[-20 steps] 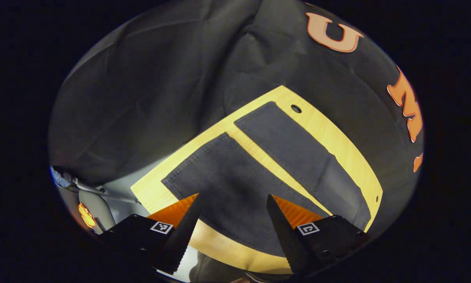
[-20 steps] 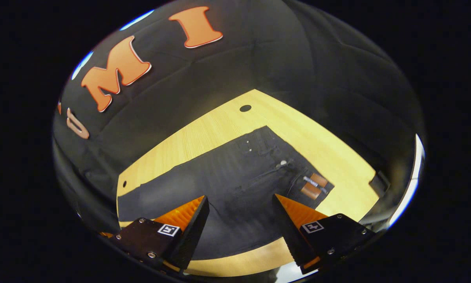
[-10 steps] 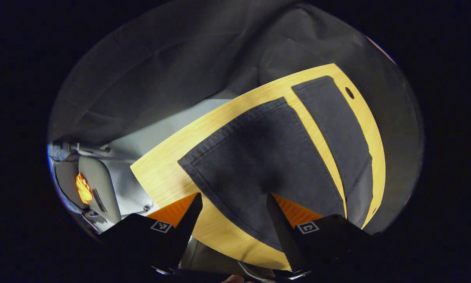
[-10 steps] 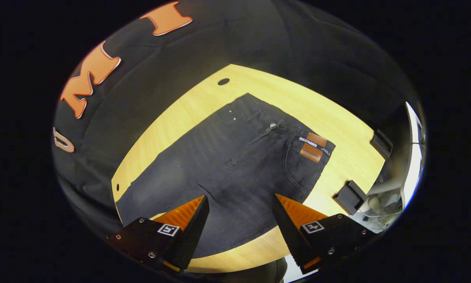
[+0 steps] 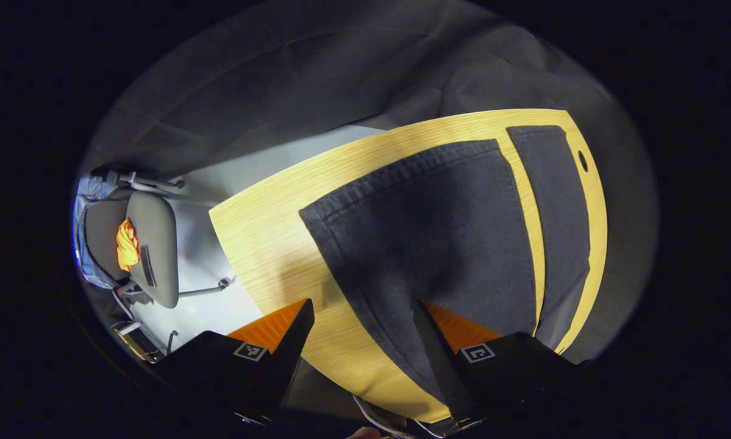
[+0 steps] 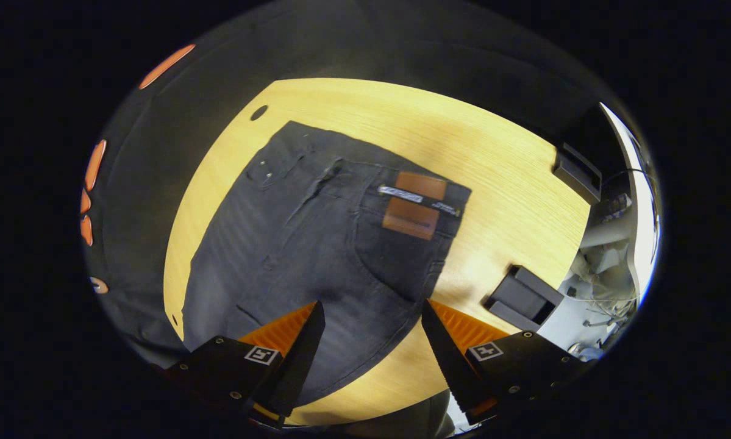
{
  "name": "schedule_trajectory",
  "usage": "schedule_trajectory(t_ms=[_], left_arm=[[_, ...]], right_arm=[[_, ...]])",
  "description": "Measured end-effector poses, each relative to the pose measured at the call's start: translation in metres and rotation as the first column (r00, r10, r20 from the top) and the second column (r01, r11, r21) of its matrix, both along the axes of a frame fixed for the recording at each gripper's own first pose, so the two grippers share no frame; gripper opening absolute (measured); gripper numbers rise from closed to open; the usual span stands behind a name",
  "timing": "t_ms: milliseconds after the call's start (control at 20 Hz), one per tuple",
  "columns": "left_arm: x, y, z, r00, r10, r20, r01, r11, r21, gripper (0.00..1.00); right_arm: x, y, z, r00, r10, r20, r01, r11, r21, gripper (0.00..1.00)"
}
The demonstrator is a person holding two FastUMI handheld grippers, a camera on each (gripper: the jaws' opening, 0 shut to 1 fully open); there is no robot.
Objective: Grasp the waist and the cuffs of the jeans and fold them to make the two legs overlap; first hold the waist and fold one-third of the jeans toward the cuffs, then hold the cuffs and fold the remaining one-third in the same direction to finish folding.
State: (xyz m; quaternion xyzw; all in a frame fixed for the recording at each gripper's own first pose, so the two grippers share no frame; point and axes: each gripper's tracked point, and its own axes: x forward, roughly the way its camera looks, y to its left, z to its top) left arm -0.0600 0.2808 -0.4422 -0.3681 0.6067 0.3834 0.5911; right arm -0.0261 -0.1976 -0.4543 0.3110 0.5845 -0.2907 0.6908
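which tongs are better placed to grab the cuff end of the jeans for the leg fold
Left. The left tongs hang open over the near cuff, while the right tongs face the waist.

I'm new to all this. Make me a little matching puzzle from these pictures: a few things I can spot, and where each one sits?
Things:
1. brown leather patch
2. grey office chair
3. small black box
4. dark denim jeans cuff

Places:
A. on the floor beyond the table edge
B. at the waistband of the jeans
C. on the light wooden table beside the waist
D. flat on the table ahead of the left gripper, jaws open

Pairs: 1-B, 2-A, 3-C, 4-D
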Motion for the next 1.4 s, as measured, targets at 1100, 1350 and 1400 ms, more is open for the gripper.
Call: schedule_trajectory(t_ms=[1100,1350,1400], left_arm=[[-0.006,0.006,-0.009,0.996,0.043,-0.082,-0.04,0.998,0.041,0.99],[-0.005,0.002,-0.009,0.995,0.057,-0.076,-0.053,0.997,0.063,0.98],[-0.003,0.004,-0.009,0.996,0.053,-0.075,-0.049,0.997,0.061,0.92]], right_arm=[[-0.002,-0.016,-0.032,0.983,-0.027,-0.179,0.015,0.998,-0.067,0.94],[-0.005,-0.018,-0.033,0.984,-0.021,-0.175,0.013,0.999,-0.042,0.92],[-0.007,-0.019,-0.033,0.983,-0.015,-0.182,0.009,0.999,-0.036,0.89]])
